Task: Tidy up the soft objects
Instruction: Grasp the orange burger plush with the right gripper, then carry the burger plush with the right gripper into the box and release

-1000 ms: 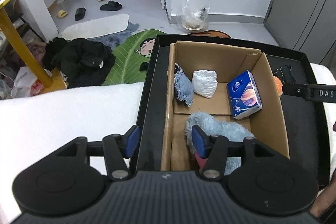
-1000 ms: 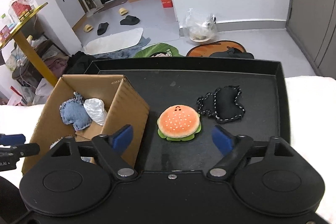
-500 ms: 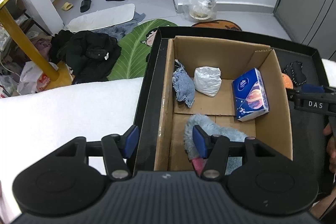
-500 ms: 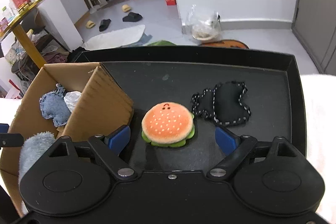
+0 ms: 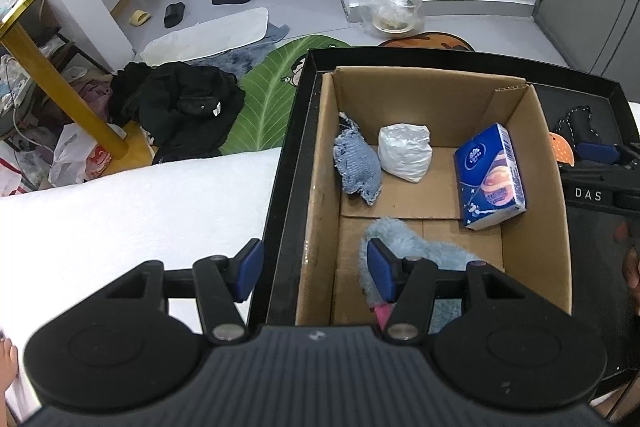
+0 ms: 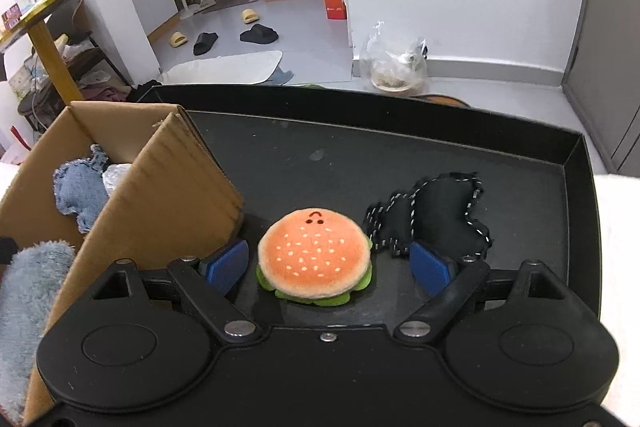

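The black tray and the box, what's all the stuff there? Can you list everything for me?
Black tray: 1, black, on the white surface.
Cardboard box: 1, brown, at the tray's left end.
Denim toy: 1, blue, in the box, far left.
White pouch: 1, white, in the box beside the denim toy.
Tissue pack: 1, blue, leaning on the box's right wall.
Fluffy toy: 1, light blue, near end of the box.
Burger plush: 1, orange and green, on the tray floor.
Black stitched toy: 1, black, right of the burger.
Left gripper: open, over the box's left wall.
Right gripper: open, around the burger.
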`<state>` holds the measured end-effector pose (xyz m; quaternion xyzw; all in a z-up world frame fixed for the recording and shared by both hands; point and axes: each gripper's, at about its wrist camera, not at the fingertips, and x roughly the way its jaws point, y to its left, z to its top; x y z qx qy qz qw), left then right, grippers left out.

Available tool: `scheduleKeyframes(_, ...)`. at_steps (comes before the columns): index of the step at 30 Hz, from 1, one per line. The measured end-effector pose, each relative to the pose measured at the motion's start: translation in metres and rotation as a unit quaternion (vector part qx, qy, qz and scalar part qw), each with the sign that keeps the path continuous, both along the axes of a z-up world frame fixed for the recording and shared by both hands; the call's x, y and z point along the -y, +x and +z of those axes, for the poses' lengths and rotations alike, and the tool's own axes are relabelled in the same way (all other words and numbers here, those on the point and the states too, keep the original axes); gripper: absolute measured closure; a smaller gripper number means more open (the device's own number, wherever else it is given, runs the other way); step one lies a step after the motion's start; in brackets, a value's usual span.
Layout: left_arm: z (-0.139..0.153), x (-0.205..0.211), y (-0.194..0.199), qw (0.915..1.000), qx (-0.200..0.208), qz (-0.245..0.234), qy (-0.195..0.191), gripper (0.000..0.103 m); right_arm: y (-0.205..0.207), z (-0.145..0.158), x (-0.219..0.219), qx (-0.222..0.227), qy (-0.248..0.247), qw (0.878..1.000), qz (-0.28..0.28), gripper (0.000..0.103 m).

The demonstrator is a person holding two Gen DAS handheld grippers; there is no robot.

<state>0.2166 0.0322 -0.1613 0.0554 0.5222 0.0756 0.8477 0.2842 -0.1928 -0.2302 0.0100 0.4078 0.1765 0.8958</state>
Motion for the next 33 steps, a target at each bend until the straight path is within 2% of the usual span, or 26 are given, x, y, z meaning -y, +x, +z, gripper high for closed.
scheduleKeyframes(2, 0.0, -0.001, 0.0, 1.0, 0.002, -0.001, -0.005, 0.047, -0.001, -0.001, -0.002, 0.008, -0.007, 1.0, 0.004, 0.022)
scheduleKeyframes(4, 0.0, -0.002, 0.0, 1.0, 0.004, 0.0, -0.009, 0.047, -0.004, -0.004, -0.005, 0.009, -0.024, 1.0, 0.015, 0.033)
scheduleKeyframes(5, 0.0, -0.002, 0.0, 0.9999, 0.004, 0.001, -0.011, 0.047, -0.006, -0.004, -0.007, 0.016, -0.039, 0.999, 0.019, 0.044)
scheduleKeyframes(6, 0.001, -0.003, 0.0, 0.9999, 0.005, 0.001, -0.014, 0.047, -0.007, -0.003, -0.008, 0.018, -0.051, 0.998, 0.022, 0.048)
scheduleKeyframes(10, 0.0, -0.003, -0.001, 0.9999, 0.006, -0.002, -0.016, 0.047, -0.012, -0.002, -0.001, -0.002, -0.047, 0.999, 0.007, 0.05)
scheduleKeyframes(19, 0.005, -0.01, -0.009, 0.9995, 0.017, 0.007, -0.028, 0.047, -0.035, 0.009, 0.004, -0.014, -0.064, 0.998, -0.012, 0.052)
scheduleKeyframes(27, 0.01, -0.013, -0.018, 0.9989, 0.031, 0.005, -0.034, 0.047, -0.051, 0.03, 0.011, -0.009, -0.077, 0.996, -0.032, 0.051)
scheduleKeyframes(33, 0.014, -0.017, -0.024, 0.9983, 0.043, 0.007, -0.038, 0.047, -0.056, 0.052, 0.017, -0.017, -0.061, 0.997, -0.053, 0.051)
